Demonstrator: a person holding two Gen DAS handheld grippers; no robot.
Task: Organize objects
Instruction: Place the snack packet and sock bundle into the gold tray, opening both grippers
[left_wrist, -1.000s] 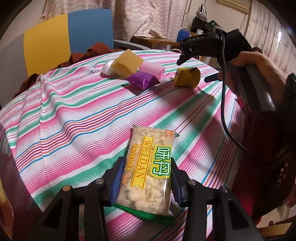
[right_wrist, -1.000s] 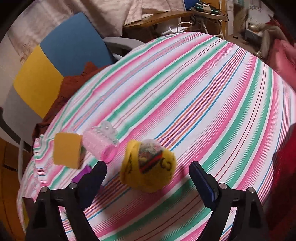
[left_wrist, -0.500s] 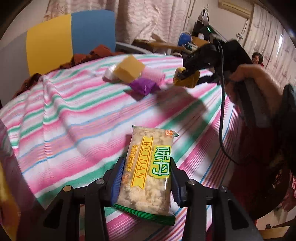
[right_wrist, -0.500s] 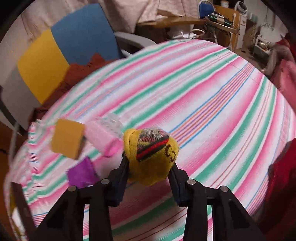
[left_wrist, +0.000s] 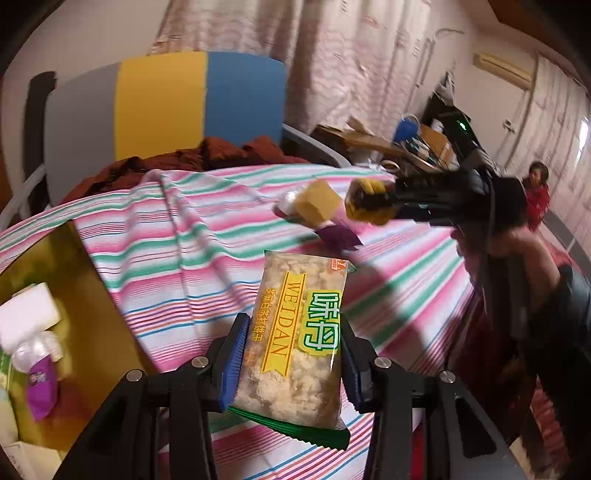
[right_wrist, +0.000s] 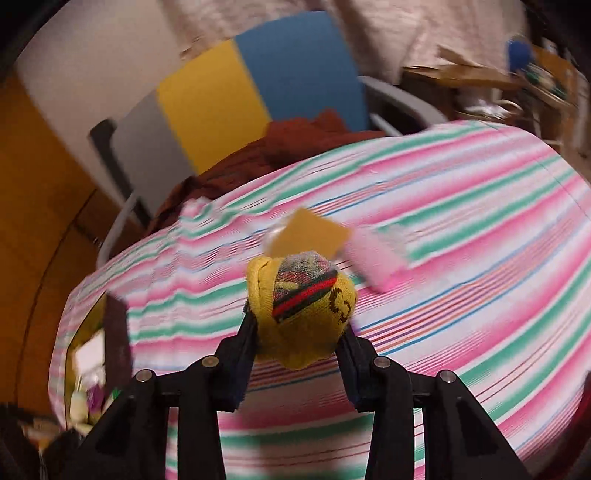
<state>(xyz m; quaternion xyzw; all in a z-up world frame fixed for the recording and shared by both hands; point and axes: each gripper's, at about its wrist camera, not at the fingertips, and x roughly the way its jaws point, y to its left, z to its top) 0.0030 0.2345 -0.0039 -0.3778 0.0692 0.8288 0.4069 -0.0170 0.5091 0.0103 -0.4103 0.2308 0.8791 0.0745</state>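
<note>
Both grippers have lifted off the surface (left_wrist: 207, 236) toward the yellow bin (left_wrist: 85, 295), left gripper (left_wrist: 291, 363) jaws clamped mid-sides on the light, crushable snack packet (left_wrist: 299, 332), right gripper (right_wrist: 297, 360) jaws apparently squeezing the soft rolled sock (right_wrist: 303, 306).

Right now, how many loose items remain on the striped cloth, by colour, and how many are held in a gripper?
Yellow sponge block: 1
Pink roller: 1
Purple packet: 1
White item: 1
Held: snack packet, yellow sock ball: 2
Total: 6
</note>
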